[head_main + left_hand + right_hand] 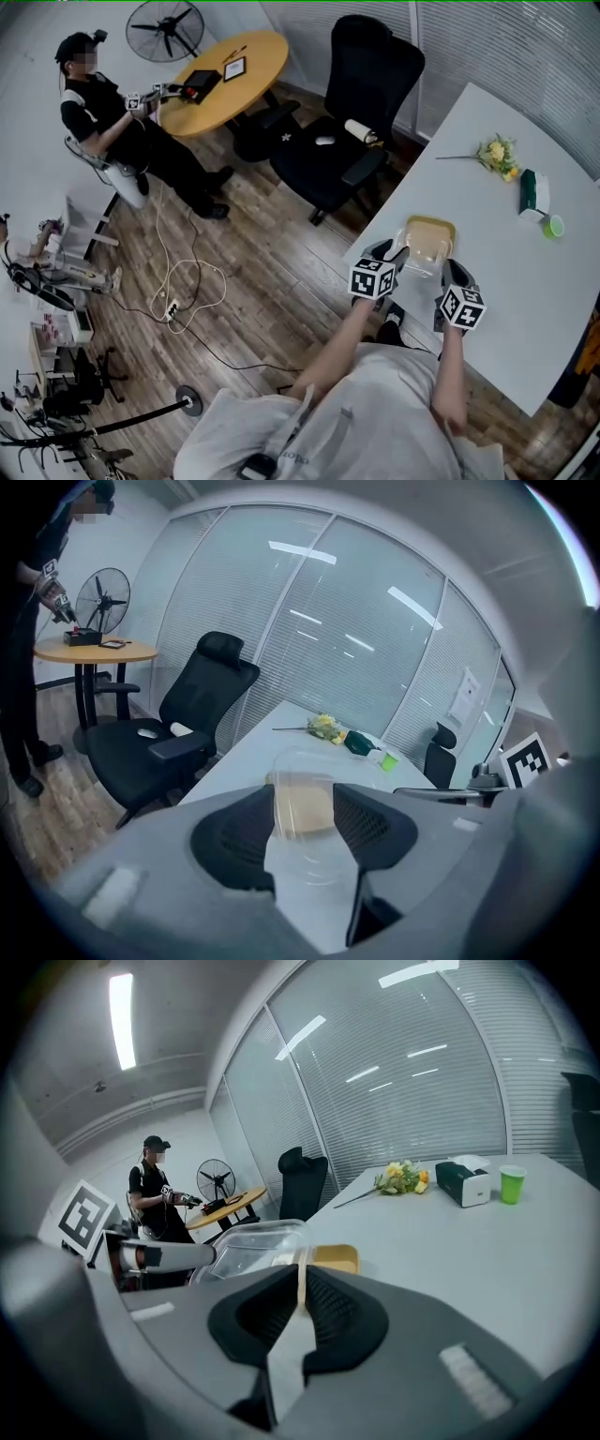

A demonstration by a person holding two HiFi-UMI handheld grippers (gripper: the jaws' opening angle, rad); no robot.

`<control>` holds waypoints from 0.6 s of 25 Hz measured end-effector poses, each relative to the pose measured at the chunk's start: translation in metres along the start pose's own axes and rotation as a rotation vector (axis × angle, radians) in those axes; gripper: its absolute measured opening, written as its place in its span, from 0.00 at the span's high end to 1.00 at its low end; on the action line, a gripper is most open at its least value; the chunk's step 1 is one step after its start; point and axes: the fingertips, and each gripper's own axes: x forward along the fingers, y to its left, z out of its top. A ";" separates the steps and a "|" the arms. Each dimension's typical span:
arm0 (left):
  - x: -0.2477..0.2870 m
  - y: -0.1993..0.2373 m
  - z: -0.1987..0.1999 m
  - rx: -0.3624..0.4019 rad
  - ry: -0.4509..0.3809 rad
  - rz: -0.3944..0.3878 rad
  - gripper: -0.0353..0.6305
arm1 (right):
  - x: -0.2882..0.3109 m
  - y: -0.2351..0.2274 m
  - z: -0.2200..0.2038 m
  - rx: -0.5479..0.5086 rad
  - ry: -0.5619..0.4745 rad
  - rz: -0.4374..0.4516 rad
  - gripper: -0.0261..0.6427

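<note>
I had both grippers at the near edge of the white table (497,281), around 4 o'clock in the head view. A tan box (432,228) with a clear lid (424,255) sat there just ahead of them. The left gripper (305,799) had its jaws spread, with the lid lying in the gap. I could not tell whether either pad touched it. The right gripper (300,1283) had its jaws nearly together, pinching the lid's thin edge from the 3 o'clock side. Further along the table, toward 2 o'clock, lay flowers (497,154), a green carton (529,192) and a green cup (553,226), all well apart from the box. A black chair (349,122) stood at 12 o'clock.
</note>
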 end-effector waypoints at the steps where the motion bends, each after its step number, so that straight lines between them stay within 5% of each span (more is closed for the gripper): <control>1: -0.004 -0.002 -0.002 0.006 0.001 0.002 0.66 | -0.005 0.002 -0.001 0.005 -0.005 -0.003 0.92; 15: -0.053 -0.040 -0.004 0.064 -0.058 0.002 0.67 | -0.068 0.023 -0.011 0.025 -0.078 -0.071 0.93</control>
